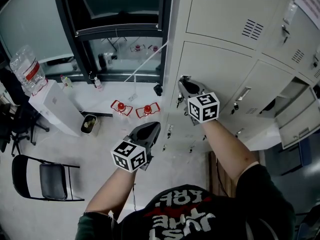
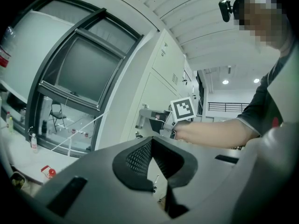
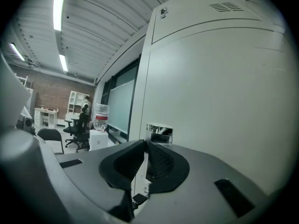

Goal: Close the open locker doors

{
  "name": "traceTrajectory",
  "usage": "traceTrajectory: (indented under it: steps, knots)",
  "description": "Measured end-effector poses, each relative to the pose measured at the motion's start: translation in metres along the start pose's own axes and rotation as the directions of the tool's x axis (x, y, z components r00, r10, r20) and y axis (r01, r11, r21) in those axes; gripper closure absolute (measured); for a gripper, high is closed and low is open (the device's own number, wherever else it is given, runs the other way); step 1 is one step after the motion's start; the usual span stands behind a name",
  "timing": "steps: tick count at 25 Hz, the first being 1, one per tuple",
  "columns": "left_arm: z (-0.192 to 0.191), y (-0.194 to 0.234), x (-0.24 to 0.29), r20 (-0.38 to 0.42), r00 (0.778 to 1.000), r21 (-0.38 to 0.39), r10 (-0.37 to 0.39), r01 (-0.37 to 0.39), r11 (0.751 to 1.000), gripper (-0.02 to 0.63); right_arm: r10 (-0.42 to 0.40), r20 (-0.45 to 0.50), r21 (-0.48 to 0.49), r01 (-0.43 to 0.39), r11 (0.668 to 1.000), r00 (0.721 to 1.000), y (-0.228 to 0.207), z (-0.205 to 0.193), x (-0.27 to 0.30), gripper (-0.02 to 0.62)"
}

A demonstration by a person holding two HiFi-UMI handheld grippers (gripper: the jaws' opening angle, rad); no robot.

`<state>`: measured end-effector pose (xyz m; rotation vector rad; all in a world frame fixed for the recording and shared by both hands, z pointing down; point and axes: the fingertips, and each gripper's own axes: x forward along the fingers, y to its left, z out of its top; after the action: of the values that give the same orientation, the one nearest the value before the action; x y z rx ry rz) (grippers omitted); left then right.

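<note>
A bank of pale grey lockers (image 1: 225,44) fills the right side of the head view. The door in front of me (image 1: 215,69) lies flush with its frame, while further right at least one door (image 1: 295,111) hangs open. My right gripper (image 1: 183,80) is at that flush door's left edge, beside its chrome latch (image 3: 160,129); its jaws are together with nothing between them. My left gripper (image 1: 156,125) hangs lower and to the left, away from the lockers, jaws together and empty. The left gripper view shows the right gripper's marker cube (image 2: 183,109) against the lockers.
A dark-framed window (image 1: 120,29) stands left of the lockers. A large water bottle (image 1: 27,69) rests on a white box (image 1: 55,106) at far left. A folding chair (image 1: 47,179) and red floor items (image 1: 135,109) lie below.
</note>
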<state>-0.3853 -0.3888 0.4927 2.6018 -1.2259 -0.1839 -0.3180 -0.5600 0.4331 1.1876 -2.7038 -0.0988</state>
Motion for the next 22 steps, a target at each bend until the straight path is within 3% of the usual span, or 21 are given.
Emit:
traceTrajectory:
  steps: [8,16,22]
  knots:
    - [-0.005,-0.008,0.004,-0.012,1.000,0.007,0.001,-0.001,1.000,0.598,-0.018,0.014,0.019,0.017,1.000,1.000,-0.001,0.000,-0.001,0.540]
    - [-0.010,-0.013,-0.002,-0.012,1.000,0.002,0.015,-0.015,1.000,0.598,-0.026,-0.032,0.011,0.027,1.000,0.999,-0.006,-0.016,-0.010,0.538]
    - [-0.009,-0.016,-0.002,-0.011,1.000,0.009,0.029,-0.029,1.000,0.598,0.061,-0.035,0.023,-0.060,0.998,0.998,0.012,-0.027,-0.042,0.538]
